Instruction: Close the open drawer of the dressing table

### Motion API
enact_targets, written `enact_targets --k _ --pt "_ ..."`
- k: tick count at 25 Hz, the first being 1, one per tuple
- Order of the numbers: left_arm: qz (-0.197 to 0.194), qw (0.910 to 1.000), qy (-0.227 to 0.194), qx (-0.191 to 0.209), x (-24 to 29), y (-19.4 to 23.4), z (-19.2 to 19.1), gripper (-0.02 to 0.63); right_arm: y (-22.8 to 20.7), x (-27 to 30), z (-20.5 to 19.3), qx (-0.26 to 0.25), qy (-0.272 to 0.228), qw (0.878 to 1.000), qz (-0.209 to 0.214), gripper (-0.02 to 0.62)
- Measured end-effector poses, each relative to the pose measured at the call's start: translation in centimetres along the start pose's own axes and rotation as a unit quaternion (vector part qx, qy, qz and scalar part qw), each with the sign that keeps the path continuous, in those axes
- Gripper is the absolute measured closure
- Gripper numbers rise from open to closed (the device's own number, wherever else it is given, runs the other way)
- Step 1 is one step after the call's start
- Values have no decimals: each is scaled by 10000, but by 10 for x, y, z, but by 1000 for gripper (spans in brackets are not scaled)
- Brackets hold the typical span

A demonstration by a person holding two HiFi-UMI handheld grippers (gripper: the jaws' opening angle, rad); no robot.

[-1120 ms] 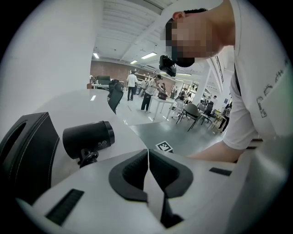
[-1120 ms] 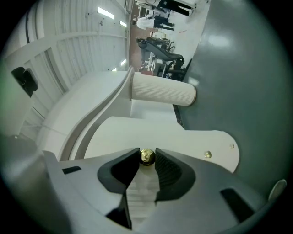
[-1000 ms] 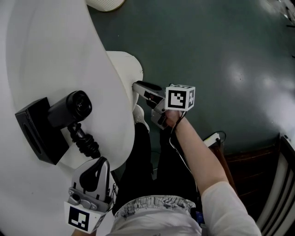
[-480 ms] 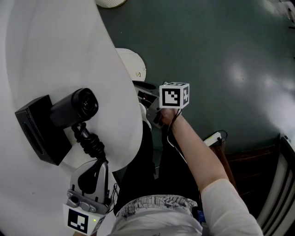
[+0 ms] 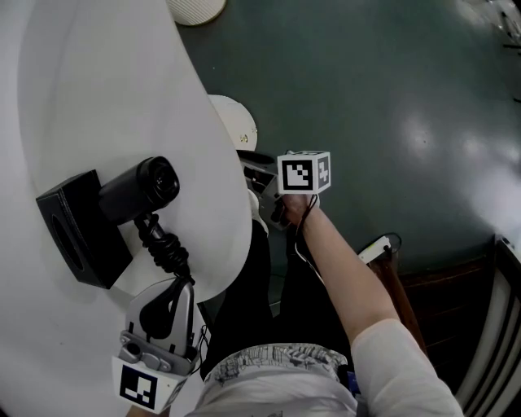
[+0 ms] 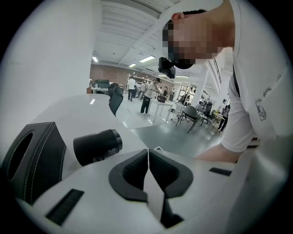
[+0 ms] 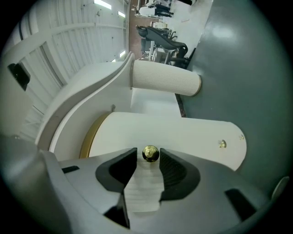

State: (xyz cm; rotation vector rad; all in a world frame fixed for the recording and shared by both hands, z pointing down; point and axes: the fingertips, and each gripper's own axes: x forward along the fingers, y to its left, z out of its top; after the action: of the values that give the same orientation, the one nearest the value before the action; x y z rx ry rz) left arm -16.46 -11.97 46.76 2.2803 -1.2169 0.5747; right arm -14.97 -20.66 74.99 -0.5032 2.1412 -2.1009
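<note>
Moved: your right gripper (image 7: 148,160) and the drawer (image 7: 183,135), both further in under the dressing table (image 5: 122,98). Jaws have just been opening; brass knob (image 7: 150,153) sits loose between them, ungripped. Drawer looks nearly home, seam unclear. Your left gripper (image 6: 148,157): closed, empty.

1. In the head view, the bench (image 5: 122,98) top and the marker cube (image 5: 304,173) hide from us the jaws of the right gripper (image 5: 251,163) and most of the drawer (image 5: 236,122).
2. The dark rim of the left gripper view cuts off the black box (image 6: 27,160).
3. The people (image 6: 149,93) far behind it are too small for us to tell more.
4. The head view's top edge cuts off the ribbed white thing (image 5: 195,8).
</note>
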Motion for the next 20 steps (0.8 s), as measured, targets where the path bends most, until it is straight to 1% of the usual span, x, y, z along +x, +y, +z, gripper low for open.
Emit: enact_targets --k 2,6,11,14,16,20 --pt "-20 10000 -78 10 -1 -2 3 583 0 -11 4 -94 -77 9998 -123 434" --pt "-146 9998 -114 83 -2 -10 3 583 1 -36 16 -181 -345 9987 -313 434" --pt "-294 9988 -291 247 -7 -22 16 583 21 -64 15 -421 -379 9973 -459 434" --pt "-432 9974 -421 389 -11 -32 28 583 49 -84 20 -681 -594 9949 -438 434" --pt "-464 9964 -512 496 -17 -36 33 583 70 -97 22 -943 -679 9922 -447 434" --pt "-543 9936 -695 709 -29 -45 45 583 114 -121 22 -1539 -799 9831 -590 434"
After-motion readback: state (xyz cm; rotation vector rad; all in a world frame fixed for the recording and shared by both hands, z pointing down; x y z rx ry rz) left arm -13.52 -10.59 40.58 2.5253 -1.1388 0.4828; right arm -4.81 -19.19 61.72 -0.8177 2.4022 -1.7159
